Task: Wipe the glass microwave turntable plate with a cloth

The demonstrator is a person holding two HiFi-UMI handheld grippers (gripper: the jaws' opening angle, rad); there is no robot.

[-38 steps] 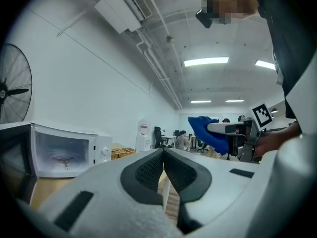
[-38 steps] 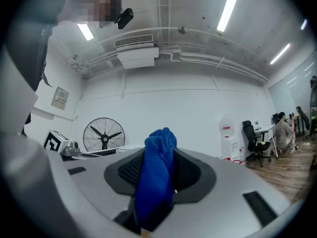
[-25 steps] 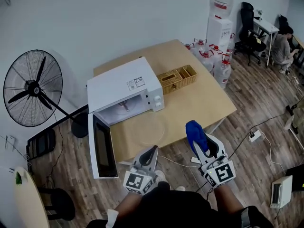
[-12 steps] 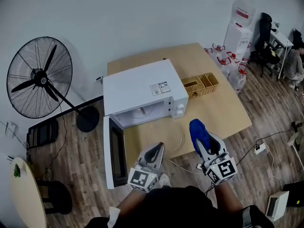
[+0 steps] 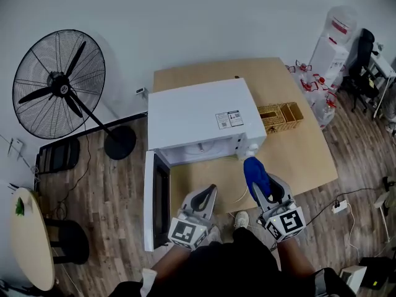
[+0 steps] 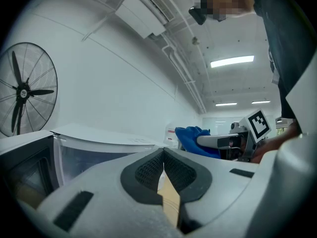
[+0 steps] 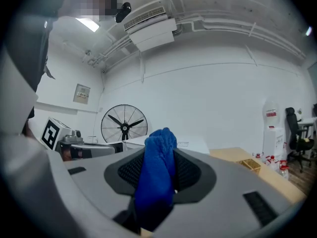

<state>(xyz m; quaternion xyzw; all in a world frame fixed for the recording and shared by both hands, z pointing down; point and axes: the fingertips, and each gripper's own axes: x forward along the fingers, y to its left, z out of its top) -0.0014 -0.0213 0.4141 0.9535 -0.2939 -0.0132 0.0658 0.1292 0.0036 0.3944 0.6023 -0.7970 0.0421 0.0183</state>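
Cloth [image 5: 254,171], blue, is clamped in my R gripper [image 5: 259,189], L gripper [image 5: 208,197] pinched closed on nothing, glass plate [image 5: 237,194] faint betw them, nr open microwave [image 5: 201,119].

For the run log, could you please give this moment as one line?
left gripper shut; right gripper shut on blue cloth; glass plate on table; microwave door open

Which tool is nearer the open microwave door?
Left. The left tool is just right of the door; the right tool, shut on the cloth, is farther right.
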